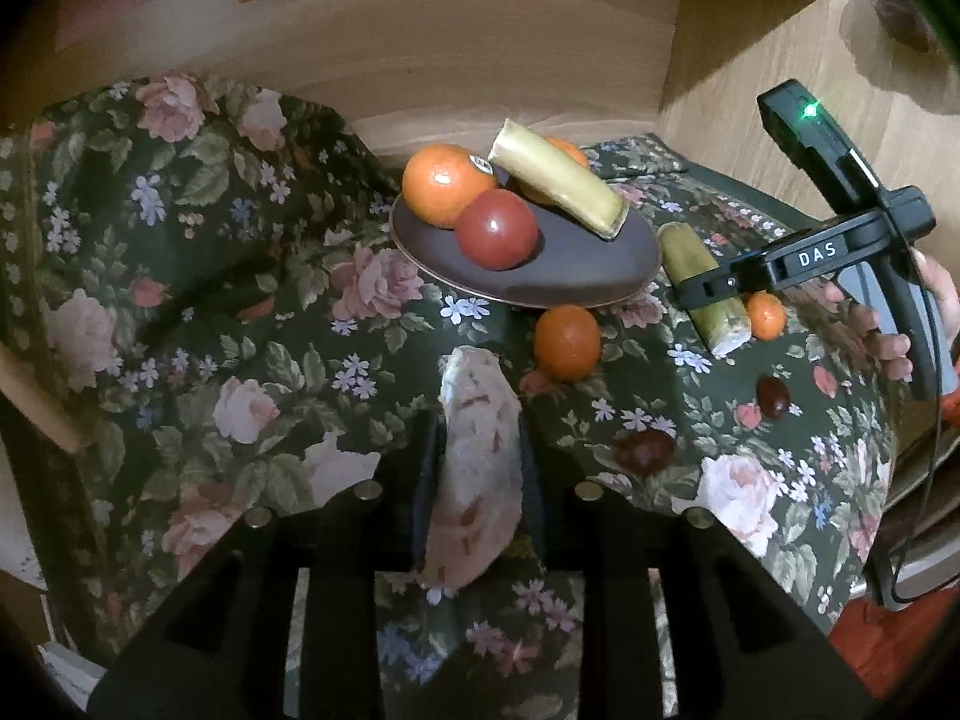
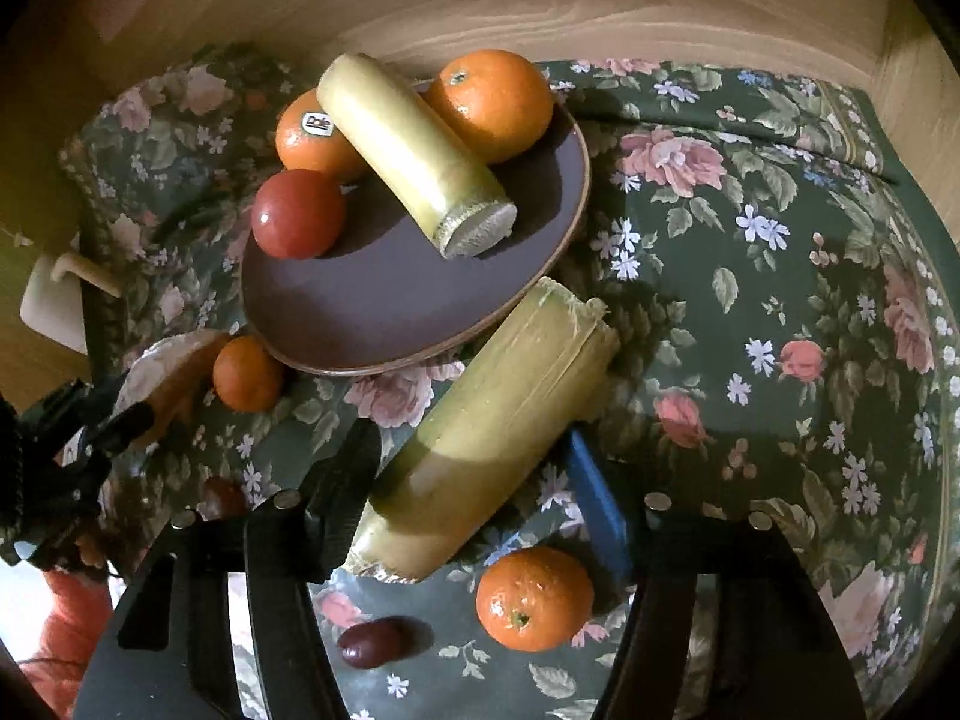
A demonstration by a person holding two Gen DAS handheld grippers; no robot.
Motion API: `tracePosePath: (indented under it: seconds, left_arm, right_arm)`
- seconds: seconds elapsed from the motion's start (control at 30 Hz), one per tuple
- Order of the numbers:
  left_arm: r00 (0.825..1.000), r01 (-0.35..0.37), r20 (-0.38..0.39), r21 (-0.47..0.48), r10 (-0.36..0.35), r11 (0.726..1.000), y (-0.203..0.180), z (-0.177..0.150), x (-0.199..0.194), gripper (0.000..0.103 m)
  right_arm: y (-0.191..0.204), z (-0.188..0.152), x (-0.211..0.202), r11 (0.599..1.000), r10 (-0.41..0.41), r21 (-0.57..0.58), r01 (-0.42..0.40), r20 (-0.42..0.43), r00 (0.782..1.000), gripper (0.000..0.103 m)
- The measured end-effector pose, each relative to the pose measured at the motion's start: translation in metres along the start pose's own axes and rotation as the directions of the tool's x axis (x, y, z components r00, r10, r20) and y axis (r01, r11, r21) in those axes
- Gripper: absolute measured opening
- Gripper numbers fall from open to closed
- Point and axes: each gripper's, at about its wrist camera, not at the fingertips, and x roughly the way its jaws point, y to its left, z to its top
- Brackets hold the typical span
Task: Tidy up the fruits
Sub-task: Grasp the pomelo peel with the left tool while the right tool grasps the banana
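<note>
The left gripper (image 1: pixel 477 462) fingers are clamping a pale fruit wedge (image 1: pixel 477 468) just in front of the brown plate (image 2: pixel 390 300). The right gripper (image 2: pixel 474 468) fingers are straddling, apart, a sugarcane piece (image 2: pixel 486 438) lying beside the plate.

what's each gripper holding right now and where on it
The left gripper is shut on the pale fruit wedge, gripping it across its middle. The right gripper has the sugarcane piece between its fingers around mid-length; whether it is clamped cannot be told.
</note>
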Motion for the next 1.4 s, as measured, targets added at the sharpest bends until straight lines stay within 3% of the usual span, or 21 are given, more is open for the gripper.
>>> tracePosePath:
  seconds: [0.2, 0.37, 0.57, 0.67, 1.07, 1.4]
  left_arm:
    - [1.000, -0.010, -0.022, 0.007, 0.010, 1.000, -0.007, 0.002, 0.017, 0.031]
    - [1.000, -0.026, 0.002, 0.021, 0.026, 0.999, -0.010, 0.005, 0.015, 0.027]
    - [0.999, -0.037, 0.032, 0.003, 0.037, 0.999, -0.005, 0.012, 0.006, 0.024]
    - [0.999, -0.029, 0.046, -0.022, 0.030, 0.999, 0.000, 0.018, 0.002, 0.024]
    - [0.993, -0.023, 0.112, -0.016, 0.024, 1.000, -0.012, 0.048, -0.014, 0.024]
    - [0.991, -0.047, 0.119, -0.073, 0.055, 0.996, -0.001, 0.075, 0.006, 0.024]
  right_arm:
    - [0.011, 0.006, 0.011, 0.998, -0.067, -0.016, 0.067, -0.026, 0.997, 0.066]
    - [0.012, 0.003, 0.010, 0.997, -0.079, -0.014, 0.079, 0.004, 0.997, 0.060]
    - [0.006, -0.007, -0.006, 0.998, -0.056, -0.018, 0.057, 0.053, 0.997, 0.043]
    - [0.007, -0.009, -0.015, 0.999, -0.031, -0.033, 0.034, 0.081, 0.996, 0.039]
    - [0.019, 0.000, -0.038, 0.995, 0.035, -0.093, -0.018, 0.191, 0.981, 0.035]
    - [0.038, 0.017, -0.027, 0.987, 0.076, -0.157, -0.043, 0.209, 0.975, 0.035]
